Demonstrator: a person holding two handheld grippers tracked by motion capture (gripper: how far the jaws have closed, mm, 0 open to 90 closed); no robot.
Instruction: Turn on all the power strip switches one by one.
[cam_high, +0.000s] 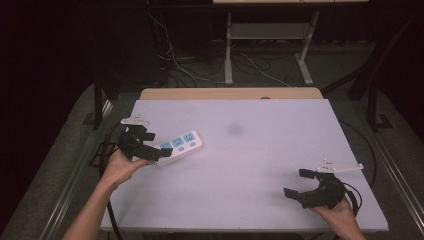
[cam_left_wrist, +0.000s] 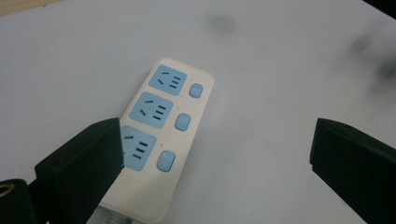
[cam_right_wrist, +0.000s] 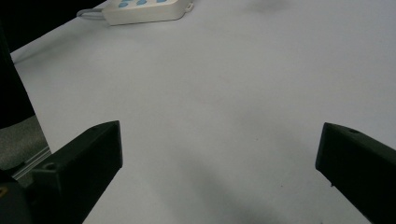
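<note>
Hovering wide-open, left hand-held gripper (cam_left_wrist: 215, 154) over power strip (cam_left_wrist: 161, 135); right hand-held gripper (cam_right_wrist: 219, 172) open, well apart.

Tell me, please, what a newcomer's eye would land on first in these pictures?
Probably the white power strip with three blue sockets, lying near the left edge of the pale table. The left gripper hovers open right over its near end, while the right gripper waits open over bare tabletop at the near right.
</note>
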